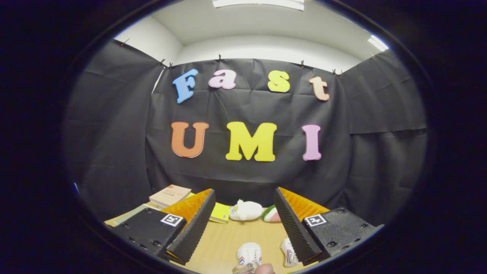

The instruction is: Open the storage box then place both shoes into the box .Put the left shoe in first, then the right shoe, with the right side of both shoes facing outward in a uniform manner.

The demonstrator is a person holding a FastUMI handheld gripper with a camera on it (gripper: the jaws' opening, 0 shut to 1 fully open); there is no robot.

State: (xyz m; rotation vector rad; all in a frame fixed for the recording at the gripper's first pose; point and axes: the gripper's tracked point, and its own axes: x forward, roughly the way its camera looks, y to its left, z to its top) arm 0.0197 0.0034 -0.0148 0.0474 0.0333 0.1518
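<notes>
The tongs (243, 220) are seen spread wide apart, with nothing held between the two fingers, and they are raised above a light wooden bench (224, 243). The bench is taken as the landmark for what follows.

On the bench, down between the fingers and close to the camera, a small white shoe (249, 253) with red and blue marks at its toe is seen pointing away from the camera. A second white shoe (290, 253), marked the same way, is seen just beside it, partly hidden behind the inner edge of the right finger. A fingertip of a person's hand (263, 269) is seen at the near end of the first shoe, and whether it touches the shoe cannot be told.

At the far edge of the bench, close to the black cloth wall, a white plush toy (245, 210) is laid on its side, and a green, white and pink thing (271, 214) lies just beside it. A yellow pad (220, 213) lies on the toy's other side, and a book (170, 195) with a pale cover is stacked on flat sheets further along the bench.
</notes>
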